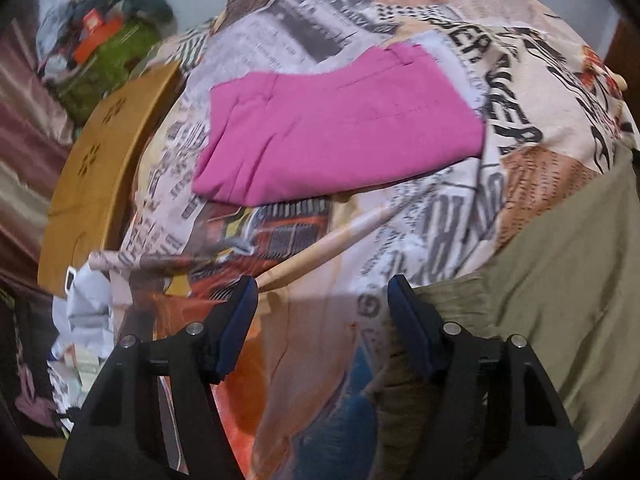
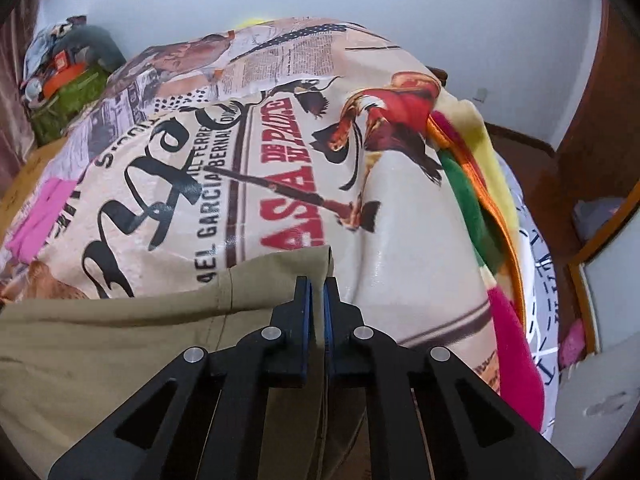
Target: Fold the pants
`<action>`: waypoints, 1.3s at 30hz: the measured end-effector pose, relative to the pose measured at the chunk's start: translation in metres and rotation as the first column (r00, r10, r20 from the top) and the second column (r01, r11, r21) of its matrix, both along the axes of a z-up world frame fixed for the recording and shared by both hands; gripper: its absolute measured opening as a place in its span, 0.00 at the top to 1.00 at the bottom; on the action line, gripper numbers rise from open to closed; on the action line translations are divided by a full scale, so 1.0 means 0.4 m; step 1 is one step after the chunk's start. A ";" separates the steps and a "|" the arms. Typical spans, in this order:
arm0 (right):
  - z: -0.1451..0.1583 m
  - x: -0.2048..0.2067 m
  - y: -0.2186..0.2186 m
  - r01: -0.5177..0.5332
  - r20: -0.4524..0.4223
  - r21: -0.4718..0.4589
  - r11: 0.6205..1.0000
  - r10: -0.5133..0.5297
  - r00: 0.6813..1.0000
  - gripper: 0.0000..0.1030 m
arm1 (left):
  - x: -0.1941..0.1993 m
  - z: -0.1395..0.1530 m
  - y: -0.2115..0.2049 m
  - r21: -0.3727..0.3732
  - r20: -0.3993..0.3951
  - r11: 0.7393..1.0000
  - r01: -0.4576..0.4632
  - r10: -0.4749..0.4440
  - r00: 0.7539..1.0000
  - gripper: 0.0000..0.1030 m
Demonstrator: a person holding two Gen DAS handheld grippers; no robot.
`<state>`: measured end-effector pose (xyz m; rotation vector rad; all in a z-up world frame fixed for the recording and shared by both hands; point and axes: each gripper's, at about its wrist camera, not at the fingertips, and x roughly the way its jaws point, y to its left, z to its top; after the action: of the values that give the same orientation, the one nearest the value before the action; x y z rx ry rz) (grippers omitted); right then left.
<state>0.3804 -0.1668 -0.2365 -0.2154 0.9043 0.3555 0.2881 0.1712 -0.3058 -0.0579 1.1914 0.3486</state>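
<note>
Olive-green pants (image 2: 120, 344) lie spread on the printed bedspread (image 2: 400, 216). My right gripper (image 2: 316, 282) is shut on their far corner, and olive cloth shows between the blue pads. In the left wrist view the same olive pants (image 1: 560, 280) fill the right side. My left gripper (image 1: 322, 292) hangs open over the bedspread (image 1: 304, 344), its right finger (image 1: 404, 312) at the pants' crumpled edge, with no cloth pinched. A folded pink pair (image 1: 340, 128) lies farther back, also seen as the pink pair (image 2: 40, 212) at the left edge.
A pale wooden stick (image 1: 332, 240) lies on the bedspread just beyond my left finger. A wooden board (image 1: 100, 168) edges the bed at left, with clutter (image 1: 104, 40) behind and crumpled paper (image 1: 88, 304) below. A colourful fleece blanket (image 2: 480, 184) lines the bed's right side.
</note>
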 end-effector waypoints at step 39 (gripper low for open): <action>-0.004 -0.297 0.212 -0.315 -0.337 0.153 0.937 0.349 0.874 0.17 | 0.019 0.043 -0.138 -0.059 -0.009 0.990 0.128 -0.129 0.992 0.04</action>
<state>0.2617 -0.0819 -0.2380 -0.2239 1.2129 0.7770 0.2956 0.1158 -0.2886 -0.0290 1.2119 0.2014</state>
